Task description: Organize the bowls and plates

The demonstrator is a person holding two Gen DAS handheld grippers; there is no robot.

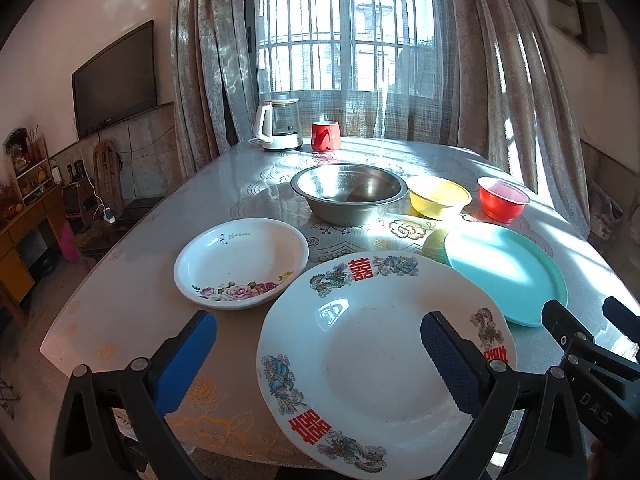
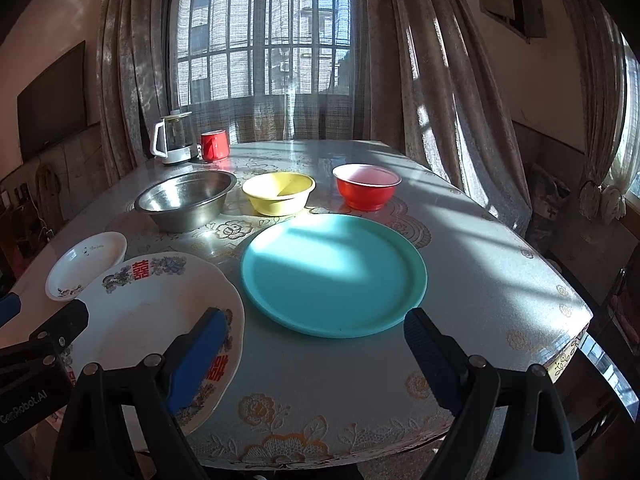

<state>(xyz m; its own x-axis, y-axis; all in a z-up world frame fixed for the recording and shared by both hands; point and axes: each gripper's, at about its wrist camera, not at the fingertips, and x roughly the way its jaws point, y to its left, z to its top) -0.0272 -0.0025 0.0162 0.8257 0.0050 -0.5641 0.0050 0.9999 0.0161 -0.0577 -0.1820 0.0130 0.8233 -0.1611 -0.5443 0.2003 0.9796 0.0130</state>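
1. Your left gripper (image 1: 316,356) hangs low over the near table edge with its blue pads spread wide and nothing between them; the right pad sits above the big dragon-pattern plate (image 1: 376,364).
2. Your right gripper (image 2: 312,364) is just as wide open and empty, poised before the teal plate (image 2: 334,276).
3. Beside the dragon plate, at its far left, the small rose-print dish (image 1: 240,264) touches or slightly tucks under its rim; the teal plate lies just to its right.
4. Farther back you have 3 bowls in a row: steel bowl (image 2: 186,198), yellow bowl (image 2: 278,192), red bowl (image 2: 366,186).
5. At the table's (image 2: 500,280) far end stand a kettle (image 2: 174,140) and red mug (image 2: 215,145).
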